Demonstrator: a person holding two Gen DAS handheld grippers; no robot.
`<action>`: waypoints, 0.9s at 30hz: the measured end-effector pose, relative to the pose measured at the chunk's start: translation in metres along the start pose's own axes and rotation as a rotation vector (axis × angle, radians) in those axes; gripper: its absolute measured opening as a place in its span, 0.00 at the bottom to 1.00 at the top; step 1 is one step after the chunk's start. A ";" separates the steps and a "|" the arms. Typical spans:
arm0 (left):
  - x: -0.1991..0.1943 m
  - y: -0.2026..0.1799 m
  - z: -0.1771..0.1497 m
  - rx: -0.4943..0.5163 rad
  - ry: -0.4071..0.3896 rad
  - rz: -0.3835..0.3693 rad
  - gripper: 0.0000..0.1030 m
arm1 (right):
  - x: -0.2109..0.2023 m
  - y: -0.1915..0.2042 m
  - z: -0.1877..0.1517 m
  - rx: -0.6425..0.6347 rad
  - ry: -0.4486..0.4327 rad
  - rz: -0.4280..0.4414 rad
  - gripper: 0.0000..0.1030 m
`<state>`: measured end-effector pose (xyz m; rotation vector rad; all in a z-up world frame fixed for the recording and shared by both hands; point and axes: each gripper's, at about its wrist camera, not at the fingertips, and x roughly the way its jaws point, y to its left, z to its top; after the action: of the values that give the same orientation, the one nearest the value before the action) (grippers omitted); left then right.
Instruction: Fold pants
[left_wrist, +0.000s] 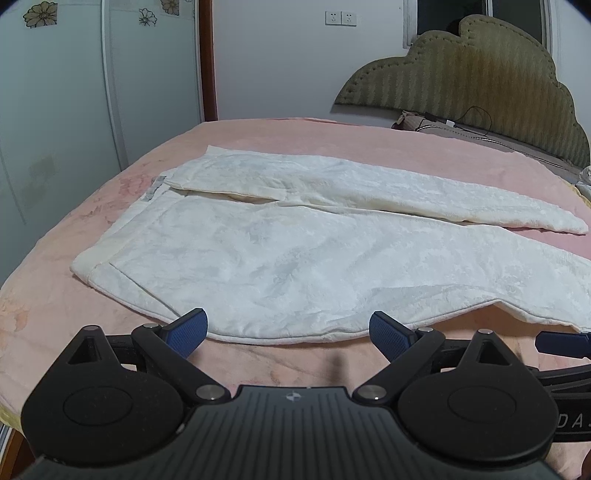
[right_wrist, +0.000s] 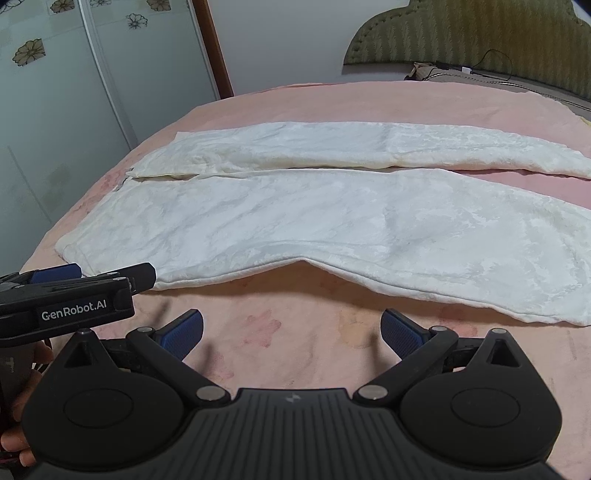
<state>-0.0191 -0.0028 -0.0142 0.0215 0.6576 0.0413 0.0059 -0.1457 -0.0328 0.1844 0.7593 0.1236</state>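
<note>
White pants (left_wrist: 295, 251) lie flat and spread on the pink bed (left_wrist: 332, 136), waistband toward the bed's left edge, legs running right toward the headboard (left_wrist: 480, 74) end, the two legs slightly apart. My left gripper (left_wrist: 288, 334) hovers wide open at the near hem, holding nothing. My right gripper (right_wrist: 291, 334) is also wide, empty, over bare blanket near the front edge.
</note>
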 end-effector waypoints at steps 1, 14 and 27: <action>0.000 0.000 0.000 0.000 0.001 -0.001 0.94 | 0.000 0.000 0.000 0.000 0.000 0.000 1.00; 0.001 -0.003 -0.002 0.004 0.002 0.003 0.94 | 0.002 0.005 -0.002 -0.011 0.006 0.013 1.00; 0.002 -0.001 -0.003 0.003 0.003 0.003 0.94 | 0.001 0.006 -0.002 -0.014 0.005 0.024 1.00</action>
<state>-0.0196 -0.0041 -0.0180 0.0254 0.6604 0.0434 0.0049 -0.1397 -0.0339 0.1796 0.7612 0.1520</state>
